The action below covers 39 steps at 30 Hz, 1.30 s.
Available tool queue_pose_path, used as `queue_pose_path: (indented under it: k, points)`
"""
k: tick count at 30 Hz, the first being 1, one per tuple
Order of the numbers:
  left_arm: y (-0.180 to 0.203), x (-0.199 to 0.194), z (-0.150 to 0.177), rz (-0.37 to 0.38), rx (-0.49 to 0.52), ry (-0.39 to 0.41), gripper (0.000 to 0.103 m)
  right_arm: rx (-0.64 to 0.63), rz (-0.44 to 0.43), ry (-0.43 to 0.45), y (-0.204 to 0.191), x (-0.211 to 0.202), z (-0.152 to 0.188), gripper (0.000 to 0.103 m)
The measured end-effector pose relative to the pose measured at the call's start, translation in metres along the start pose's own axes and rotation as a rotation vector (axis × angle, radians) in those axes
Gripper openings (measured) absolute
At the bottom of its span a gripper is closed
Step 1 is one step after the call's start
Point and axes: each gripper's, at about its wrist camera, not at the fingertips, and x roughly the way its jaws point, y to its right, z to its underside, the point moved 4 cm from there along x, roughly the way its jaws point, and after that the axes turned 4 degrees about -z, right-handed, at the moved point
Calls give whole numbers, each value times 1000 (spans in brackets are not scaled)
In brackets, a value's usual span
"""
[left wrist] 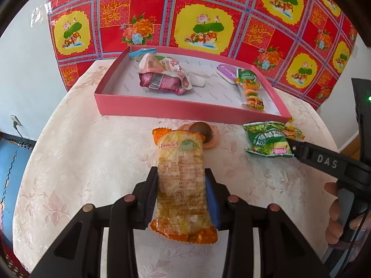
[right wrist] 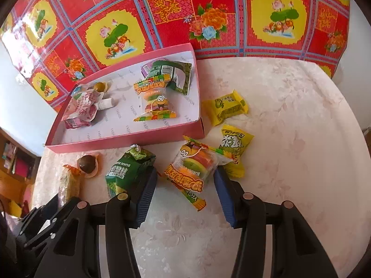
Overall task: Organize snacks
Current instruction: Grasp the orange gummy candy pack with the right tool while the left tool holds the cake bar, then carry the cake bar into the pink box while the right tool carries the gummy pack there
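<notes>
The left tongs (left wrist: 182, 194) are clamped on an orange-edged clear snack packet (left wrist: 180, 180), the pads pressed against its long sides so that it can be carried lengthwise; it is held just over the tabletop (left wrist: 81, 162), short of the pink box (left wrist: 162, 111), which is judged to be its destination; the box already holds a pink pouch (left wrist: 162, 74), a purple-and-white packet (left wrist: 226, 73) and a burger gummy packet (left wrist: 251, 90), so the collecting is judged partly done; a dark round sweet in a peach wrapper (left wrist: 204, 136) is left lying between the held packet and the box wall

The right tongs (right wrist: 185, 186) are seen standing apart, with a second burger gummy packet (right wrist: 192, 169) lying between the pads but not pressed by them; a grip is judged to be in preparation; a green packet (right wrist: 127, 171) is touched by the left pad's outer side, and two yellow packets (right wrist: 235, 148) (right wrist: 226, 107) are left loose on the tabletop beside the box, still to be gathered
</notes>
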Motion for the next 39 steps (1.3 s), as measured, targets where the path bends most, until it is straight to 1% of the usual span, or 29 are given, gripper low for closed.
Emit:
queue_pose_path:
  k: [2,3,8,21,25,28,39]
  points:
    - [0,0,0,2,-1,2,39,-3,-1,11,0,0,0,53]
    - [0,0,0,4,-2,3,39,-3,2,17,2,-1,0,50]
    - [-1,-1,1,9,-4,3,39,-3,-13,26,7,-5,4,45]
    - [-3,-3,1,20,-23,-7,39,-19,-69,40,13,-13,14,45]
    - [-4,-6,0,17,-24,2,39,-33,-75,37,14,-15,15,45]
    - [-5,-11,-2,19,-25,14,39,-36,-85,28,15,-17,17,39]
    - [-9,-22,-14,18,-34,56,39,-74,-101,64,12,-37,15,38]
